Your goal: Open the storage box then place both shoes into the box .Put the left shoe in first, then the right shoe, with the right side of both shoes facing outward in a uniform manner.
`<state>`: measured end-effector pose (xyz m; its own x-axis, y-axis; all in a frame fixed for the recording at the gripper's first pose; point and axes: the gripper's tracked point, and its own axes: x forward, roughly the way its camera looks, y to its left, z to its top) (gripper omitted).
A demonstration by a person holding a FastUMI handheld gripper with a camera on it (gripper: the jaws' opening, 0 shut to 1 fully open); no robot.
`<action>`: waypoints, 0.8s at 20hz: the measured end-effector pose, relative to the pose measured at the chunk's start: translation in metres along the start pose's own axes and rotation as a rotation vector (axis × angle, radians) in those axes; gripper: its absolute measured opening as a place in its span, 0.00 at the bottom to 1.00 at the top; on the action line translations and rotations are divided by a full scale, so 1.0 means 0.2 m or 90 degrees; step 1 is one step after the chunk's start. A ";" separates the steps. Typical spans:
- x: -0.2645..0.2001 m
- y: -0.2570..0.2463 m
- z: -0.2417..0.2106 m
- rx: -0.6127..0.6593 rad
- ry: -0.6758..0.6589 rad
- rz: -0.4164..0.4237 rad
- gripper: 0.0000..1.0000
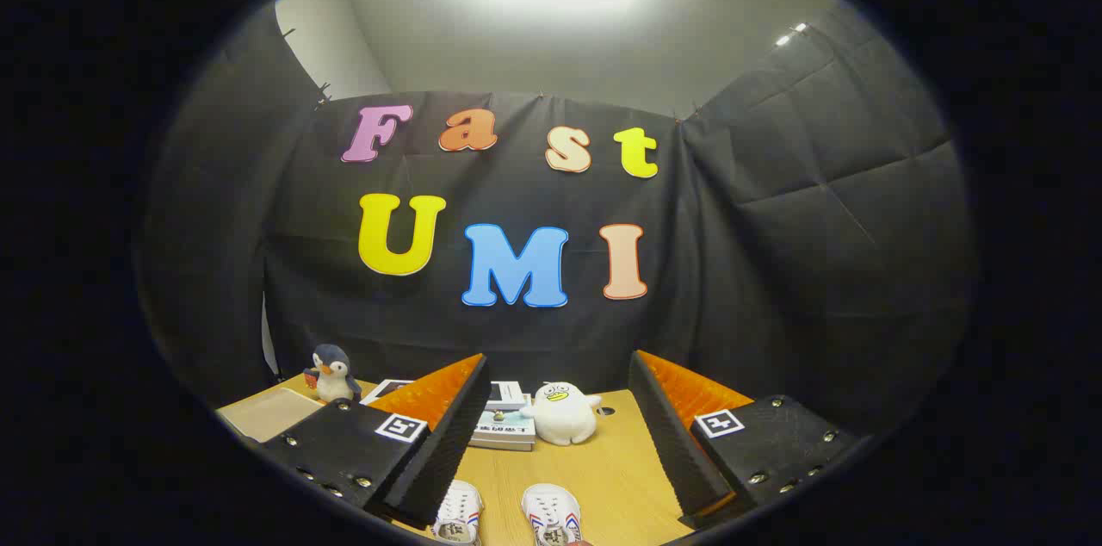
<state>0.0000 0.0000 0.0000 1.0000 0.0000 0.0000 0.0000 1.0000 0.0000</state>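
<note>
Wooden table (620, 477), tongs (555, 443) apart, empty.

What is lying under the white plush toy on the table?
The white plush toy sits on the bare wooden table, beside a stack of books. The open gripper frames it; two white shoes lie nearer.

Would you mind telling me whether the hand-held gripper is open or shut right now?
Open. The hand-held gripper has its fingers spread wide apart, gripping nothing; the two white shoes lie on the wooden table between them.

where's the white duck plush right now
In the gripper view the white duck plush sits on the wooden table beyond the open gripper, beside the stacked books and behind both shoes.
</note>
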 end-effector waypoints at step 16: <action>0.07 0.10 -0.13 0.009 0.029 0.044 0.97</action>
<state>0.0140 0.0199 -0.0258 0.9965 0.0697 -0.0452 -0.0691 0.9975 0.0154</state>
